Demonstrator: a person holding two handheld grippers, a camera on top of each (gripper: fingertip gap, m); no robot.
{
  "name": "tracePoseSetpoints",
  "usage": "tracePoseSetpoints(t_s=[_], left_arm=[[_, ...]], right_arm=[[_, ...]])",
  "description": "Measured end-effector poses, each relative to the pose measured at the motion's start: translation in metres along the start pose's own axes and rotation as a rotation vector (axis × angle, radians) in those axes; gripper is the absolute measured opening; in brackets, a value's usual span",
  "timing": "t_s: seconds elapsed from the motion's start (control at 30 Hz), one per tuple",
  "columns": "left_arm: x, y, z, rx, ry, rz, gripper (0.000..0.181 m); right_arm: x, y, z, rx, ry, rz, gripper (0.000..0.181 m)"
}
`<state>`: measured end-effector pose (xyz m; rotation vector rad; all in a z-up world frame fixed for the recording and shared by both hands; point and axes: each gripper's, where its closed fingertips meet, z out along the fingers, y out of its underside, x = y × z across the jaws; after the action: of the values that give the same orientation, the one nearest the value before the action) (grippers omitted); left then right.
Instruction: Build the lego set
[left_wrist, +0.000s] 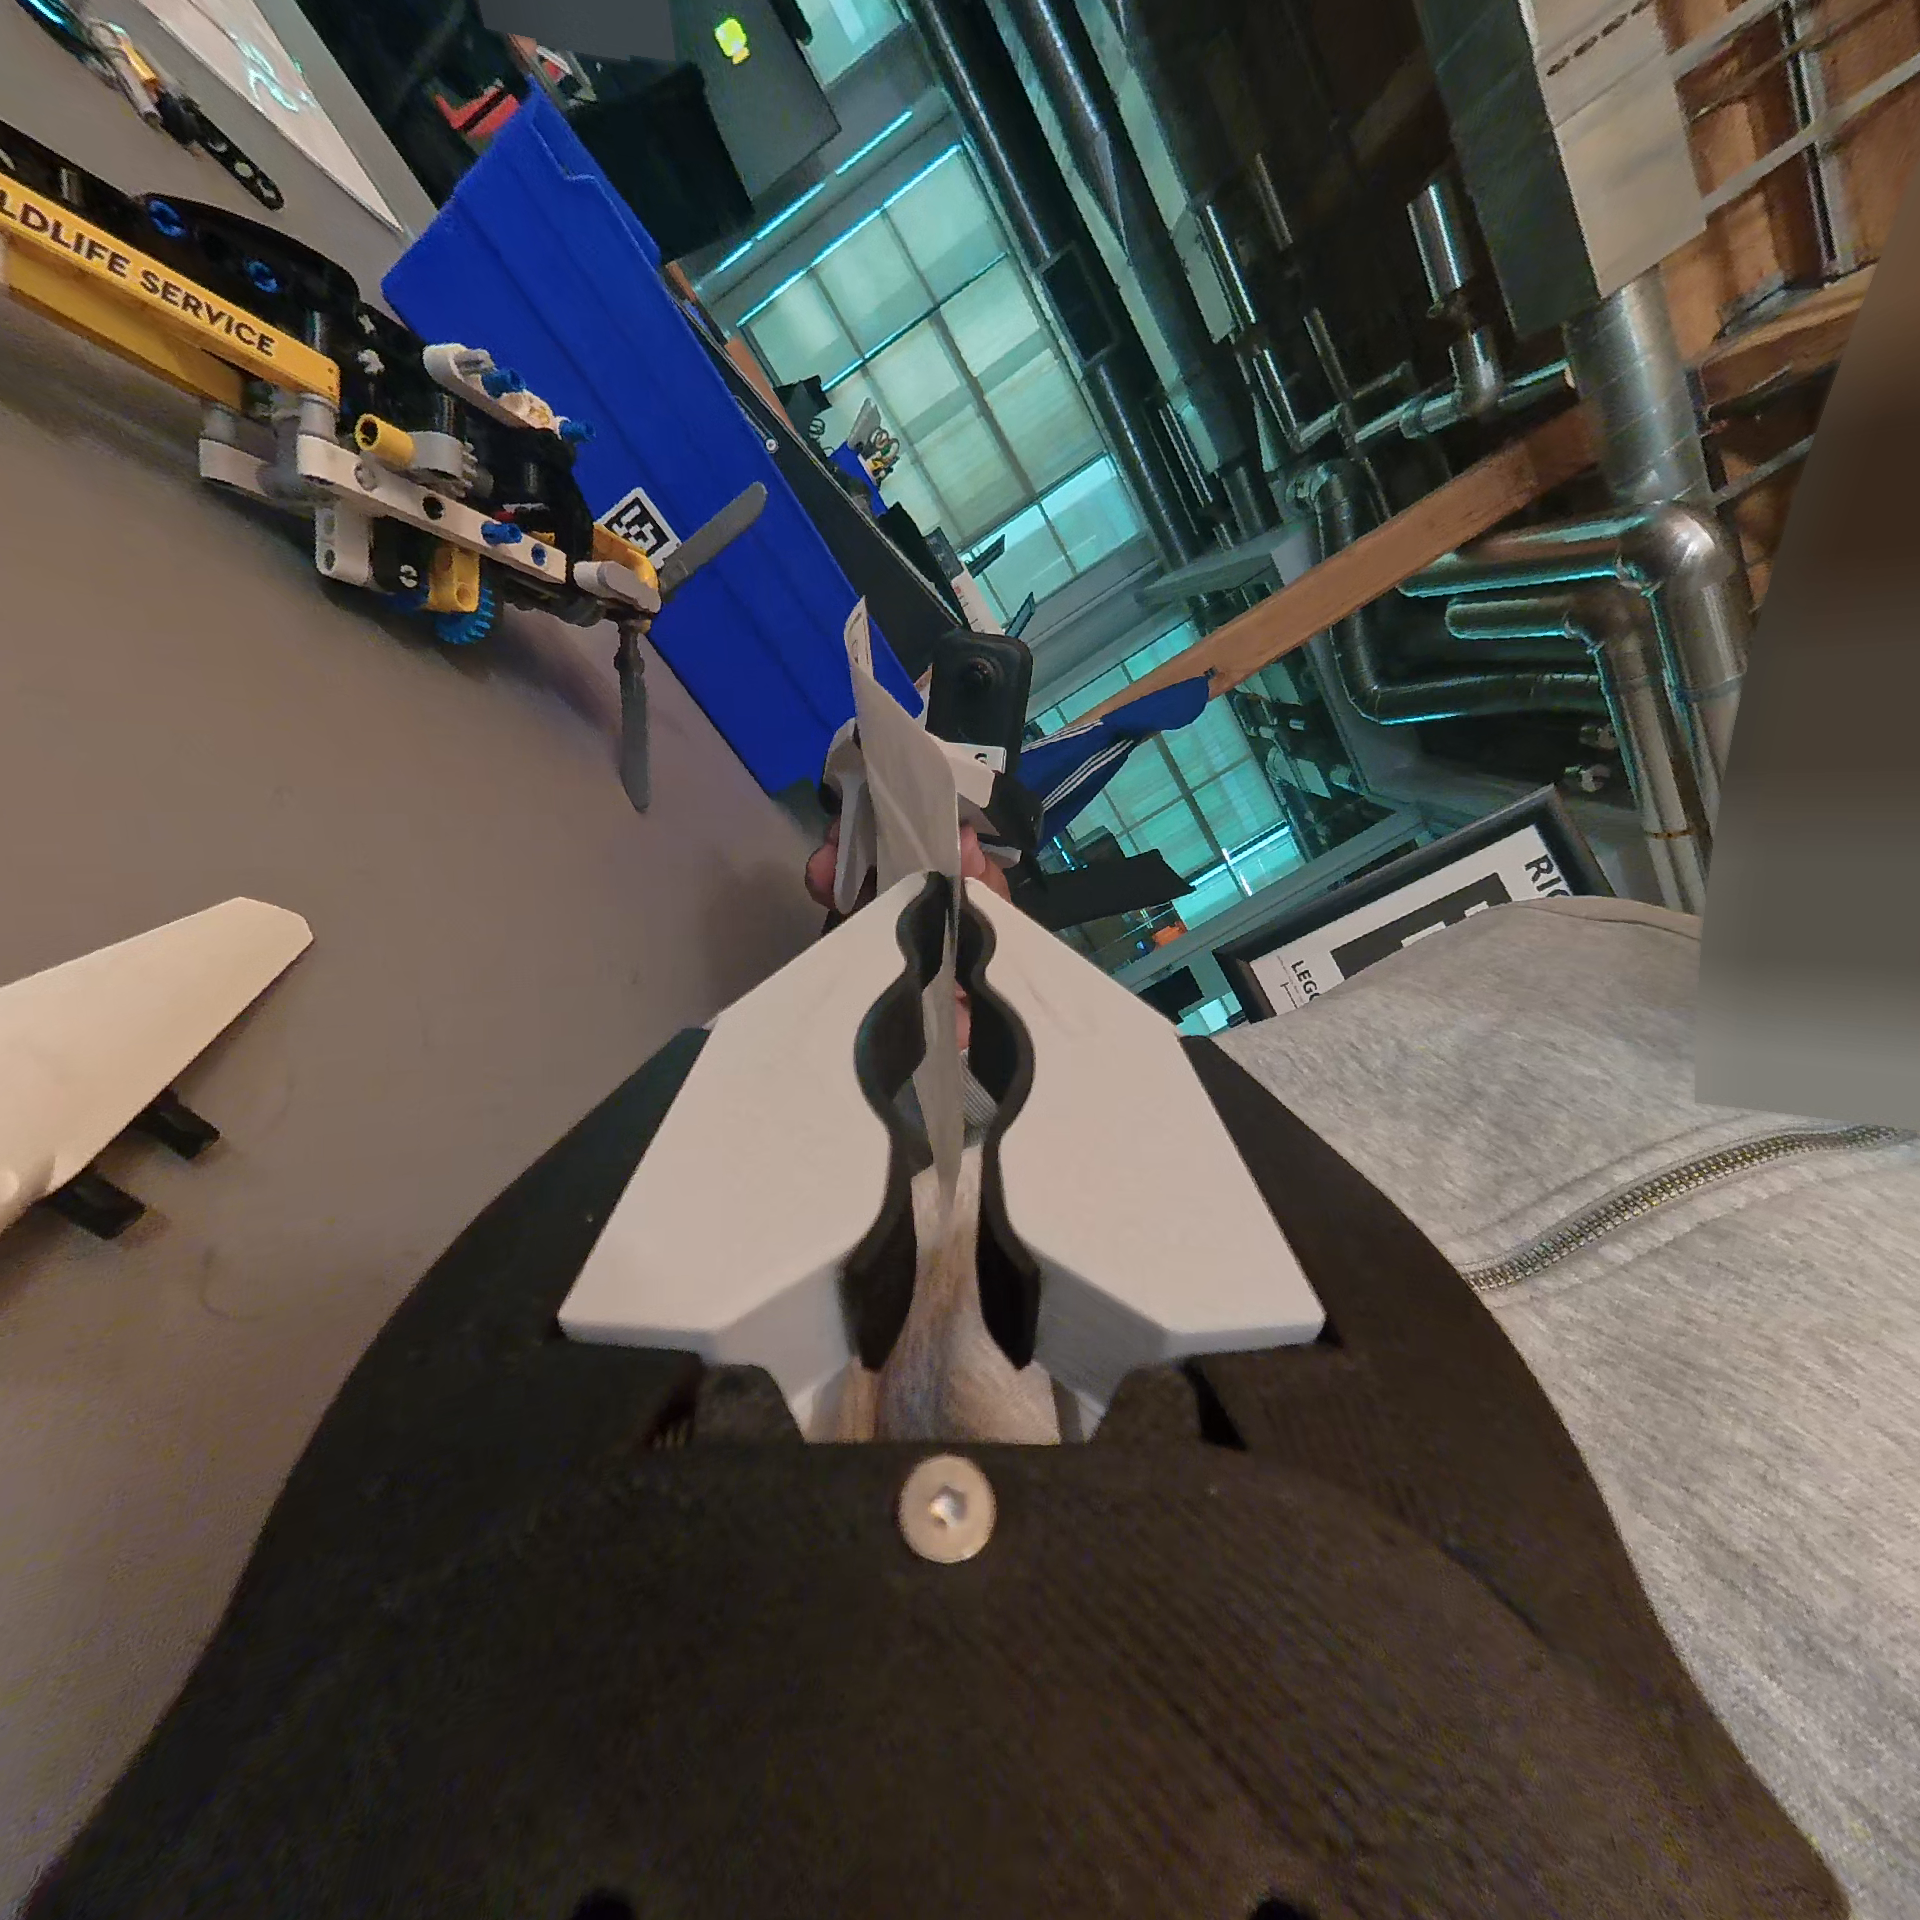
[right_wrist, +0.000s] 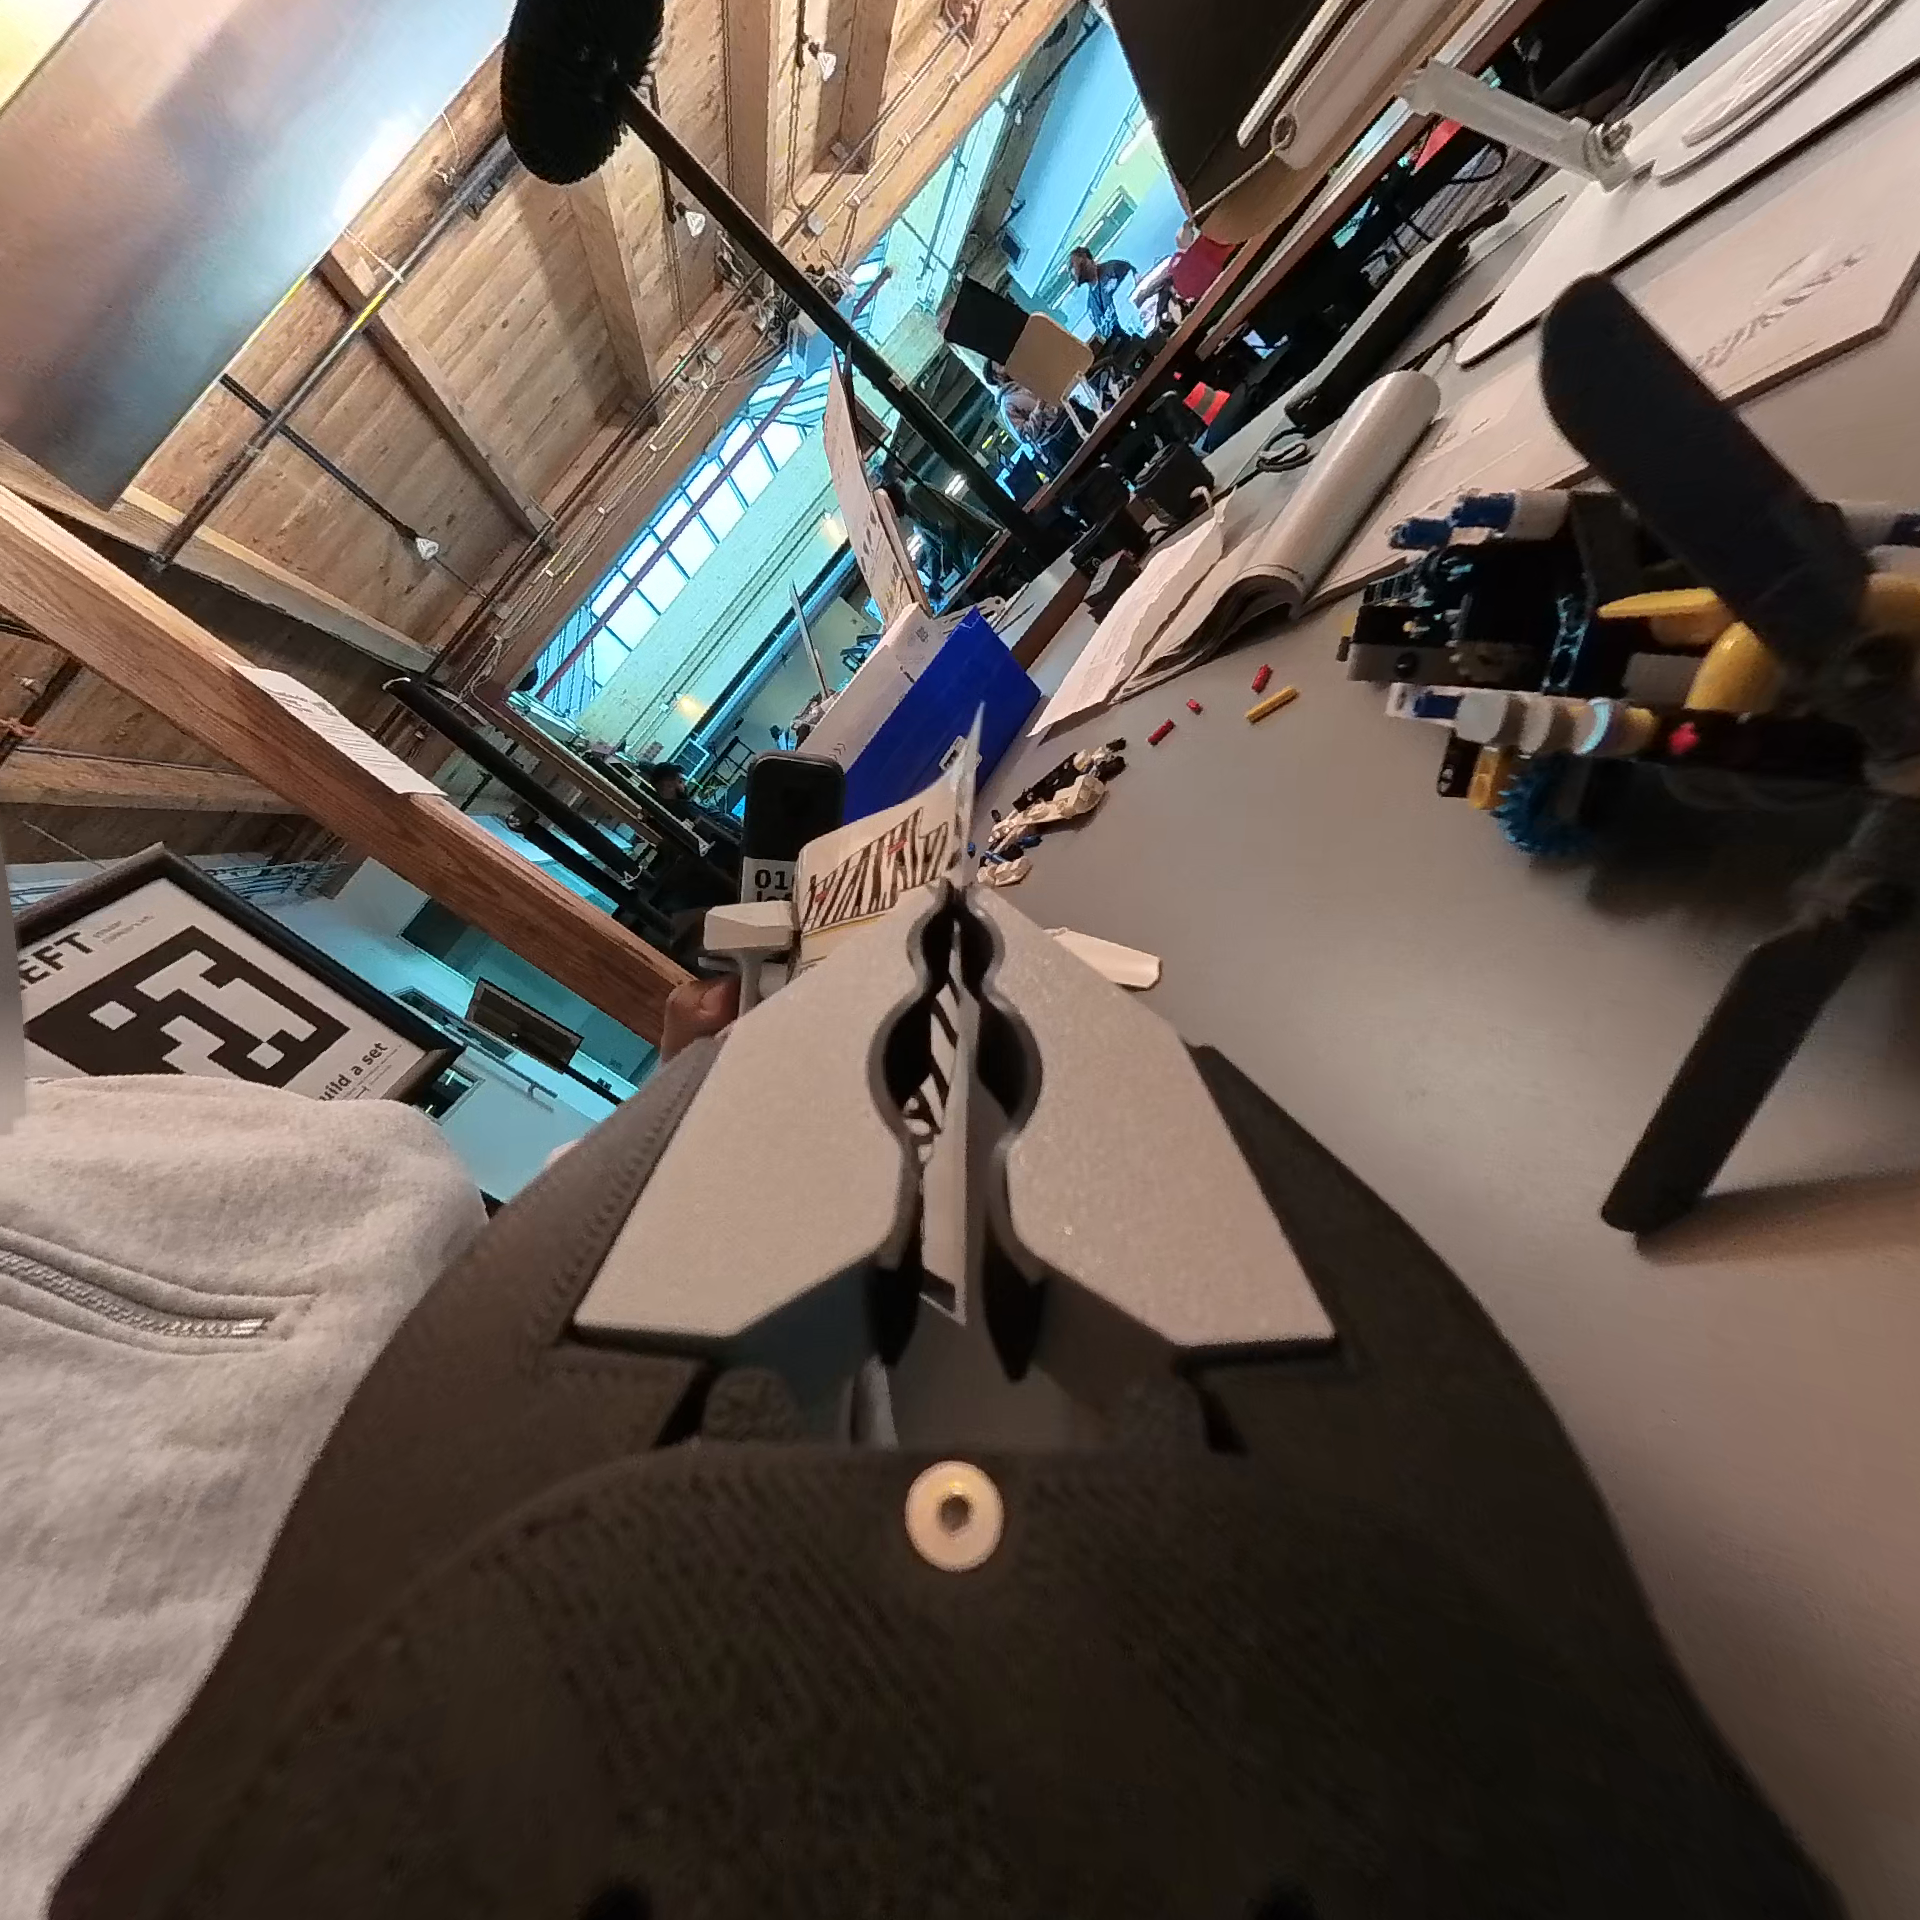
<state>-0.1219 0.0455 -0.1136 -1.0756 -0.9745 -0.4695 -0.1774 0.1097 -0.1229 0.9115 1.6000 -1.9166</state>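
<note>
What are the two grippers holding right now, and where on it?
Both are shut on one thin sticker sheet: the right gripper pinches one edge, the left gripper the opposite edge.

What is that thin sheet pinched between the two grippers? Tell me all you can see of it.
The sticker sheet is thin, flat paper, white with black stripes and red marks on one face, plain pale on the other. It stands edge-on, clamped between the fingers of the right gripper and the left gripper, held above the grey table.
</note>
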Motion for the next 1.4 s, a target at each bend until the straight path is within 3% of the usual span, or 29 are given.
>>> tracePoseSetpoints(t_s=[0.9,1.0,1.07,1.17,1.23,1.3,1.4], left_arm=[[-0.005,-0.003,-0.002,0.021,-0.017,-0.017,0.000],[-0.008,-0.005,-0.004,0.037,-0.039,-0.028,0.000],[-0.013,-0.009,-0.006,0.064,-0.065,-0.034,0.000],[-0.018,-0.013,-0.009,0.104,-0.107,-0.036,0.000],[-0.018,-0.015,-0.009,0.118,-0.107,-0.038,0.000],[-0.014,-0.013,-0.005,0.115,-0.082,-0.038,0.000],[-0.005,-0.006,0.004,0.080,-0.026,-0.034,0.000]], right_arm=[[0.011,-0.001,-0.003,0.002,0.041,0.002,0.000],[0.024,-0.003,-0.003,0.006,0.123,-0.007,0.015],[0.033,-0.007,-0.007,0.008,0.239,-0.086,0.032],[0.027,-0.016,-0.008,-0.005,0.397,-0.367,0.056],[0.008,-0.017,0.000,-0.013,0.433,-0.580,0.053],[-0.015,-0.001,0.018,-0.056,0.372,-0.708,0.038],[-0.034,0.028,0.040,-0.119,0.253,-0.650,0.039]])
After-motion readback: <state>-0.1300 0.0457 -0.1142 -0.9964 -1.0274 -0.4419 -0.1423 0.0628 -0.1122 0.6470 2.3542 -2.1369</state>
